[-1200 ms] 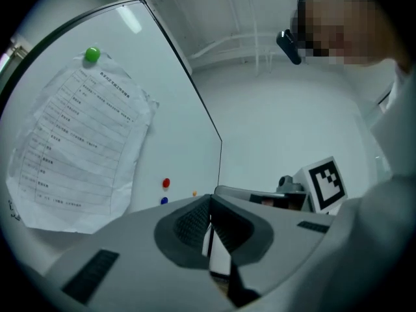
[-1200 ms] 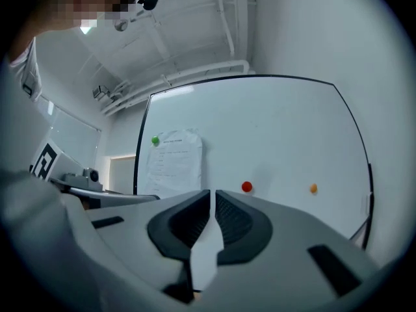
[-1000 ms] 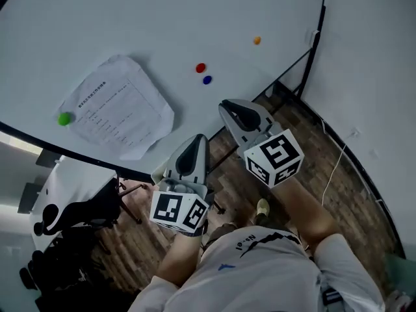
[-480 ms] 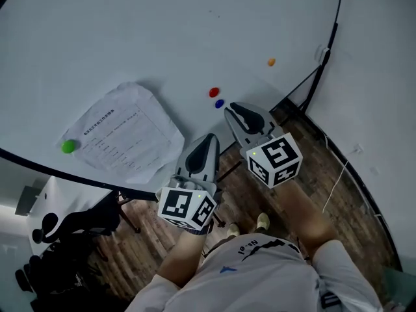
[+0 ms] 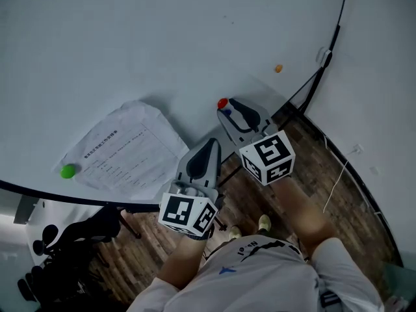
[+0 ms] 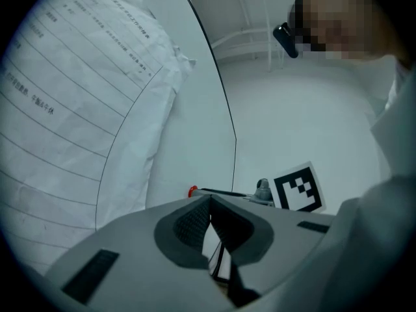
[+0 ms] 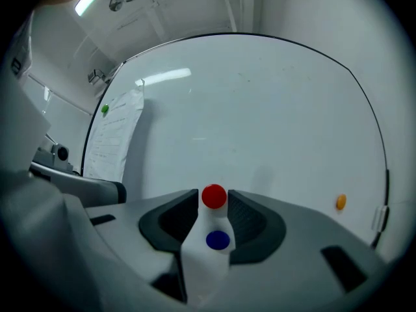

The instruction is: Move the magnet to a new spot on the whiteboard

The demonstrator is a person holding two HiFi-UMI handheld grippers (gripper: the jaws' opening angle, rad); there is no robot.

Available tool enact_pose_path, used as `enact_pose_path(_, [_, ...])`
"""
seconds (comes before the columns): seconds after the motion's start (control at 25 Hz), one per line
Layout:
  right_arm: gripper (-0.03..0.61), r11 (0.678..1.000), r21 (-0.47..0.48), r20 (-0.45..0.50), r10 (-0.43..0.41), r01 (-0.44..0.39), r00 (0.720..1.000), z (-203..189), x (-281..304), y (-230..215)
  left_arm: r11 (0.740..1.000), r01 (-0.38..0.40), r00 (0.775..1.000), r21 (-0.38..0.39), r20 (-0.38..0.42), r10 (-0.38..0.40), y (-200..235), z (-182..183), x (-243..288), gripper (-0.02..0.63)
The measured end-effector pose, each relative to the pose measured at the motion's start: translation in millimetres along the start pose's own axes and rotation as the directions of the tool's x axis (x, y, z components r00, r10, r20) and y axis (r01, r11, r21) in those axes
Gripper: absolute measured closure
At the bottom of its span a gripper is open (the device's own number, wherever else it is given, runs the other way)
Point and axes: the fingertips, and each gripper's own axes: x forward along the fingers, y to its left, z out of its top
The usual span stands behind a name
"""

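Observation:
A red magnet [image 5: 222, 103] and a blue magnet [image 5: 227, 112] stick on the whiteboard [image 5: 162, 38], close together. My right gripper [image 5: 226, 109] is up against them and its jaws are opening. In the right gripper view the red magnet [image 7: 214, 196] sits between the fingertips of the right gripper [image 7: 213, 203], and the blue magnet [image 7: 218, 240] lies deeper in the gap; the pads do not press on either. My left gripper [image 5: 209, 143] hangs lower, near the board's bottom edge. In its own view the left gripper [image 6: 210, 200] is shut with nothing in it.
A crumpled printed sheet [image 5: 127, 151] is pinned to the board by a green magnet [image 5: 67, 171] at the left. An orange magnet [image 5: 278, 68] sits at the right near the board's black frame. Below are a wooden floor [image 5: 351, 194] and a black chair [image 5: 71, 223].
My right gripper has moved up to the red and blue magnets, which now sit at its tips. The left gripper has stayed low beside it.

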Motion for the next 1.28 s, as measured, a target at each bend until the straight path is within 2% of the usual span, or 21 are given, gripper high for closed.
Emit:
enact_pose_path(0.56, [0.449,1.0,0.007,-0.019,-0.019,0.019,1.0,-3,9,-2,0.999,0.032,0.999,-0.005,-0.011,-0.032,3,-6,-1,0.602])
enact_pose_path(0.72, [0.449,1.0,0.014,0.001,-0.026,0.026,1.0,1,5,-2,1.0,0.031,1.0,0.0,-0.003,-0.031,3,-5,-3,0.601])
enact_pose_path(0.92, [0.449,0.999,0.015,0.018,-0.047,0.047,0.999,7,-12,-9,0.999,0.051,0.999,0.0,-0.001,-0.051,-6,-5,1,0.601])
enact_pose_path(1.28, [0.449,0.992,0.004,0.045,-0.125,0.125,0.991,24,-63,-23,0.991,0.136,0.991,0.014,0.013,-0.136,-43,0,10,0.601])
